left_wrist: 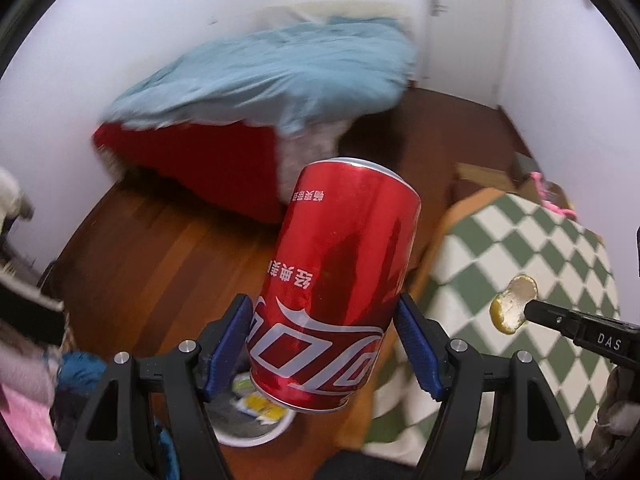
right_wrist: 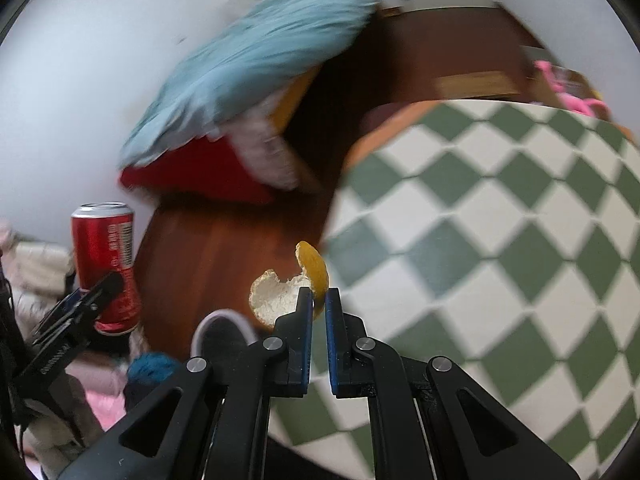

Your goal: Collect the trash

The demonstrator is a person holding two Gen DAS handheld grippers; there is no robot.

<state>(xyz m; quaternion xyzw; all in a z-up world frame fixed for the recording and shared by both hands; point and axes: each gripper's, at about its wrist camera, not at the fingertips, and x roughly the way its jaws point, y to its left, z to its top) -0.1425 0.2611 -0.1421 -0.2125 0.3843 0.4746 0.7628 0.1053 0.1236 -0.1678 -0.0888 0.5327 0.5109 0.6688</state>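
Observation:
My left gripper [left_wrist: 323, 312] is shut on a red cola can [left_wrist: 336, 280], held upside down in the air above a white trash bin [left_wrist: 256, 432] with wrappers inside. The can [right_wrist: 107, 264] and left gripper [right_wrist: 86, 298] also show at the left of the right wrist view. My right gripper [right_wrist: 319, 300] is shut on a piece of orange peel [right_wrist: 288, 288], held over the edge of the green-and-white checkered table [right_wrist: 500, 240]. The peel [left_wrist: 512, 306] and right gripper [left_wrist: 536, 310] show at the right of the left wrist view.
A bed with a blue blanket [left_wrist: 272, 76] and red cover [left_wrist: 200, 160] stands at the back. Wooden floor [left_wrist: 160, 256] lies between the bed and the table [left_wrist: 520, 240]. Clothes [left_wrist: 28, 392] are piled at the lower left. A pink item [right_wrist: 572, 92] lies beyond the table.

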